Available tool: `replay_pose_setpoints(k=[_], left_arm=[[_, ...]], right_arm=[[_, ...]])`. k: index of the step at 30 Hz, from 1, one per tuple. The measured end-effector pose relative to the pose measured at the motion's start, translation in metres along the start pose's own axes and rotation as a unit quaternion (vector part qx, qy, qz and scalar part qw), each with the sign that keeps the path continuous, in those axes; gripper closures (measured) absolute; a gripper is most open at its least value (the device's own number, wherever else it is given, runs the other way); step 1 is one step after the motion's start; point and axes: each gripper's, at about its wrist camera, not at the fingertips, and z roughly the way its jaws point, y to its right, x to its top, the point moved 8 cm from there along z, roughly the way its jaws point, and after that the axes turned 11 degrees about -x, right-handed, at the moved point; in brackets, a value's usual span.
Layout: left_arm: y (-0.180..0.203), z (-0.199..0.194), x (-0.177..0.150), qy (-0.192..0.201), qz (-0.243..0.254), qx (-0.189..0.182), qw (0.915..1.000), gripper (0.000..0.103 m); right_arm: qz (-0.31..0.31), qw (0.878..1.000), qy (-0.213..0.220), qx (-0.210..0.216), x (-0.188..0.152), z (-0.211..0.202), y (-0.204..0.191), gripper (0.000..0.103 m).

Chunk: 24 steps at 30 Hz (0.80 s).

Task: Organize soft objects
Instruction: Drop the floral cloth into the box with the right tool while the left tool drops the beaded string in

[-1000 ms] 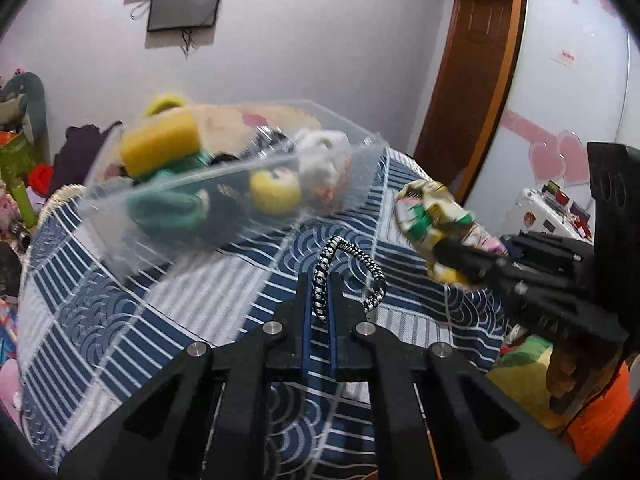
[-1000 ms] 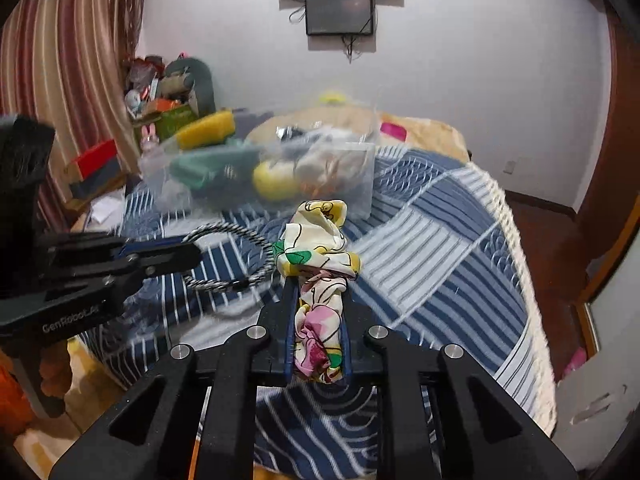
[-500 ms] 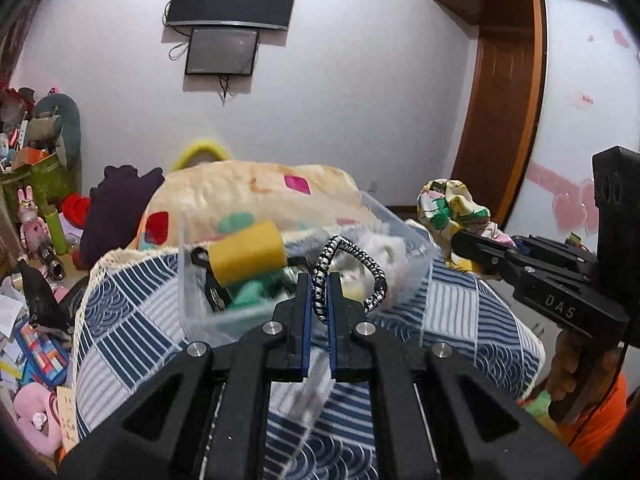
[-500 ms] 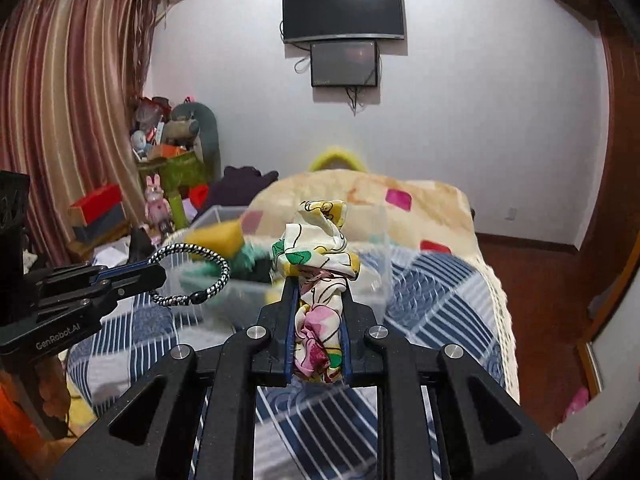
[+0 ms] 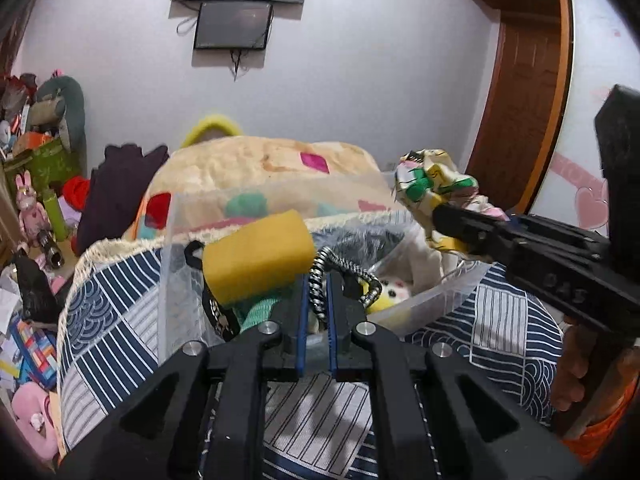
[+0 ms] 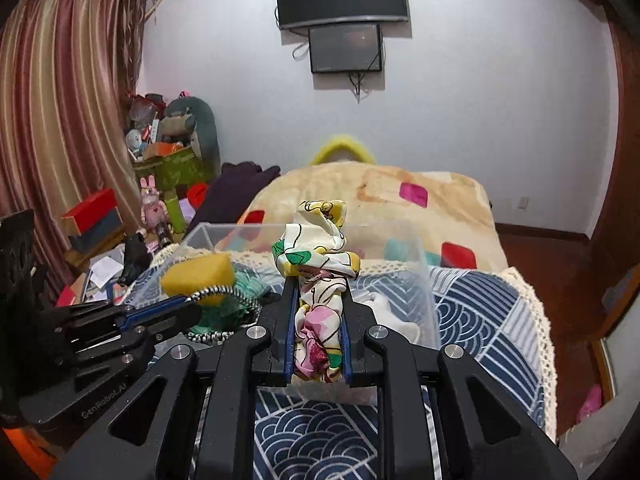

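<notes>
My left gripper is shut on a black-and-white braided hair tie and holds it over the near rim of a clear plastic bin. My right gripper is shut on a colourful patterned scrunchie, held above the bin's near wall. The bin holds a yellow sponge, green fabric and a white soft item. The right gripper also shows in the left wrist view, and the left gripper in the right wrist view.
The bin stands on a bed with a blue-and-white patterned quilt and a beige blanket behind it. Cluttered toys and boxes sit at the left by the curtain. A wooden door is at the right.
Both grippers have risen from above the quilt and moved forward to the bin, still holding the hair tie and the scrunchie. They now hang at the bin's near rim.
</notes>
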Motion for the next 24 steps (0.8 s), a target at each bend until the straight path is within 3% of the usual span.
replay_pose_setpoints(k=[3, 5, 7, 9, 15, 19, 24], left_arm=[[-0.001, 0.000, -0.004, -0.004, -0.002, 0.001, 1.0000, 0.091], [-0.002, -0.004, -0.005, -0.004, -0.001, 0.006, 1.0000, 0.076], [-0.002, -0.007, -0.006, -0.004, -0.010, -0.002, 0.9999, 0.069], [-0.003, -0.011, -0.007, -0.002, -0.014, -0.004, 0.9999, 0.069], [0.005, -0.033, -0.003, 0.016, -0.002, 0.004, 0.9999, 0.069], [0.015, -0.055, 0.001, 0.034, 0.011, 0.007, 0.9993, 0.069], [0.026, -0.087, 0.007, 0.064, 0.027, 0.013, 0.9975, 0.067]], right_arm=[[0.005, 1.000, -0.026, -0.009, -0.011, 0.015, 0.001, 0.081], [0.008, 0.999, -0.045, -0.007, -0.017, 0.021, 0.001, 0.074], [0.006, 0.999, -0.052, -0.012, -0.022, 0.022, 0.002, 0.062], [0.008, 0.999, -0.047, -0.015, -0.022, 0.018, 0.003, 0.057], [0.005, 1.000, -0.024, -0.017, -0.012, -0.008, 0.005, 0.056], [-0.002, 1.000, 0.008, -0.017, -0.002, -0.038, 0.005, 0.044], [-0.005, 0.999, 0.045, -0.004, 0.006, -0.066, 0.003, 0.043]])
